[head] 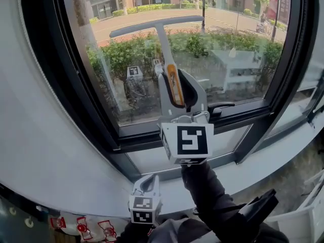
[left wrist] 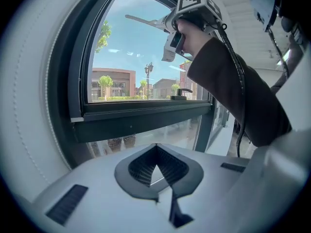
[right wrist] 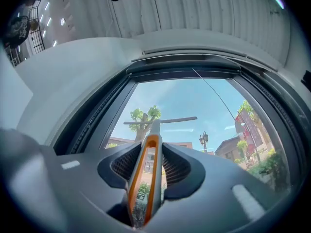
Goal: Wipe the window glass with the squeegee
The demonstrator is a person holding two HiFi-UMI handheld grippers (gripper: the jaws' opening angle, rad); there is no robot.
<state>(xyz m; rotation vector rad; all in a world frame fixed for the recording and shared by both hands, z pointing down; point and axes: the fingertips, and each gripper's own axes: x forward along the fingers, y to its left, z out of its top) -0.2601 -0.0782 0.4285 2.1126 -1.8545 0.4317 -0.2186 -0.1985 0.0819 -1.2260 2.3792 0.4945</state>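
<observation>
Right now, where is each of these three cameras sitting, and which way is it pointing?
Head view: on the person's head, looking steeply down at the window glass; shows the right claw gripping the squeegee, the left claw lower, and a dark sleeve.
Left gripper view: rides the left claw, held low, looking up at the window; shows its shut, empty jaws and the right claw overhead.
Right gripper view: rides the right claw, looking along the squeegee's handle at the glass.
Shared by all: squeegee and glass.
</observation>
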